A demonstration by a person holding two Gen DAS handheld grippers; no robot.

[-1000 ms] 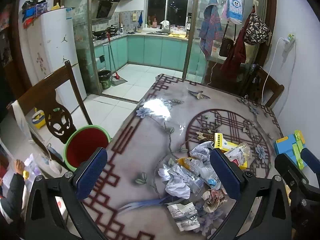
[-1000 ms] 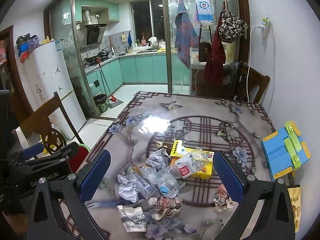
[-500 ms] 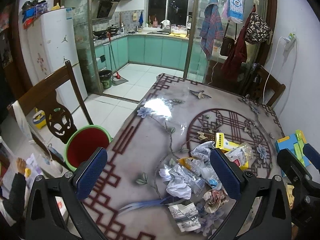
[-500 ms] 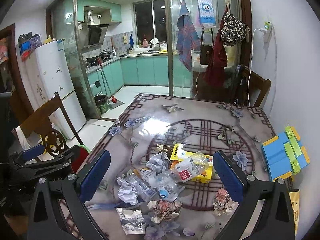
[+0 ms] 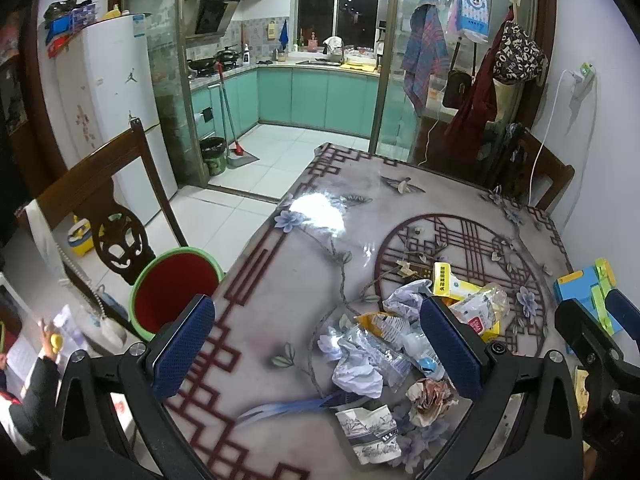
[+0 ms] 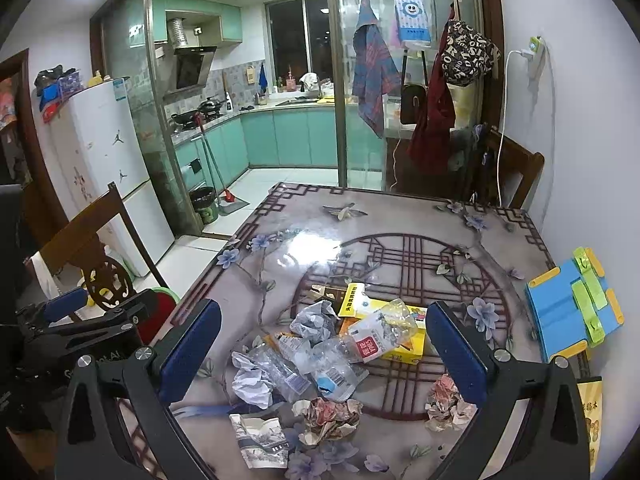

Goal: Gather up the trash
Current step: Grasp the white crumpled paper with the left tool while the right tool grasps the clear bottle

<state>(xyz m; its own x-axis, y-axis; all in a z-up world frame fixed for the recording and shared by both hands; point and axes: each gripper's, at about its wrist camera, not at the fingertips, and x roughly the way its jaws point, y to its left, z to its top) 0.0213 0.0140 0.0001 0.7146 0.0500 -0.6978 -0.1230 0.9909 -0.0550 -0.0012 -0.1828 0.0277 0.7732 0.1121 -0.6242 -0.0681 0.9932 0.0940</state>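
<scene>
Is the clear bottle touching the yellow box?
Touching. The right wrist view shows the bottle lying across the yellow box, its red label resting on the box top.

The left gripper's body (image 6: 60,360) is showing partial white lettering ending in "AI". The clear bottle's red label (image 6: 370,349) is bearing white characters, and the yellow box (image 6: 360,300) is carrying print; neither is legible.

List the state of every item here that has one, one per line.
Left gripper: open, empty.
Right gripper: open, empty.
Clear plastic bottle with red label: crushed, lying on its side.
Yellow cardboard box: flattened, under the bottle.
Red bin with green rim: open, upright.
</scene>
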